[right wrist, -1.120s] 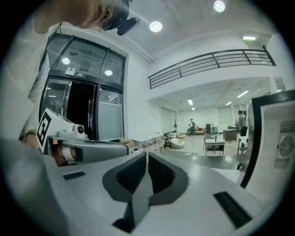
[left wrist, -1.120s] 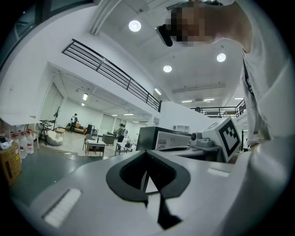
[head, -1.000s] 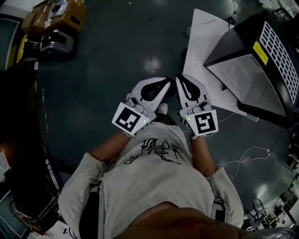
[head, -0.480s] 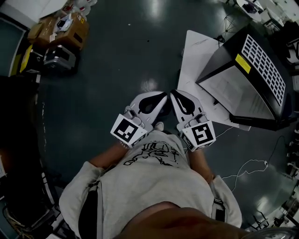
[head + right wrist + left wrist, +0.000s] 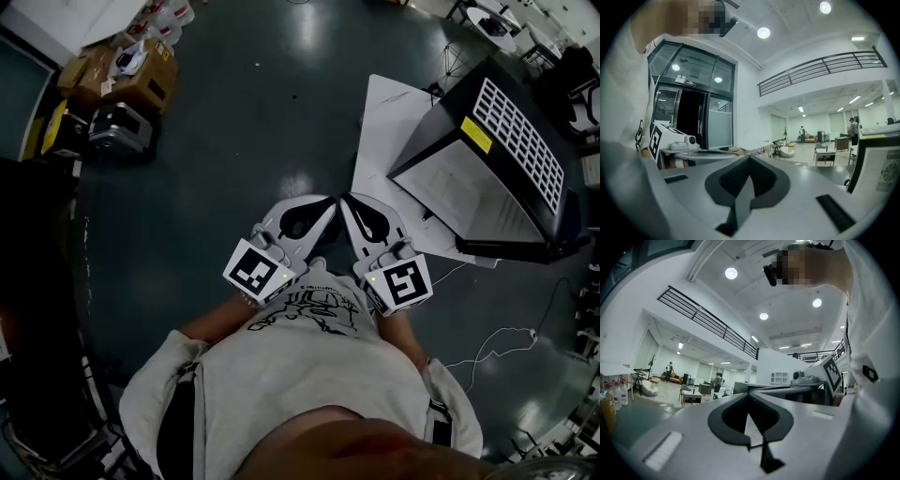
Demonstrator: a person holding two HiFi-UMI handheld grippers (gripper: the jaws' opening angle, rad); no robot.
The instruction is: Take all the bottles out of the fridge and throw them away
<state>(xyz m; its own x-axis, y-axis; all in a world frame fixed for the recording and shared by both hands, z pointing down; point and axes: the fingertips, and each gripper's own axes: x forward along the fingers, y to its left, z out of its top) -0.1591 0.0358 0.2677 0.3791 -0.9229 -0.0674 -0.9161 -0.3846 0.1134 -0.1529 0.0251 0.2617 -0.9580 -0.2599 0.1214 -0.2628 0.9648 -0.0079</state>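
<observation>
Since 1 s ago, black cabinet [image 5: 506, 178], likely the fridge, slid nearer right gripper [image 5: 345, 199] and left gripper [image 5: 330, 201], both shut, empty; no bottles visible; stepping right risks snagging floor cable [image 5: 497, 339].

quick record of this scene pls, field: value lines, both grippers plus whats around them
left gripper: shut, empty, in front of chest
right gripper: fingers closing to shut, nothing between them
black cabinet: right of the grippers, over a white sheet
cardboard boxes: on the floor, far left
held: nothing
</observation>
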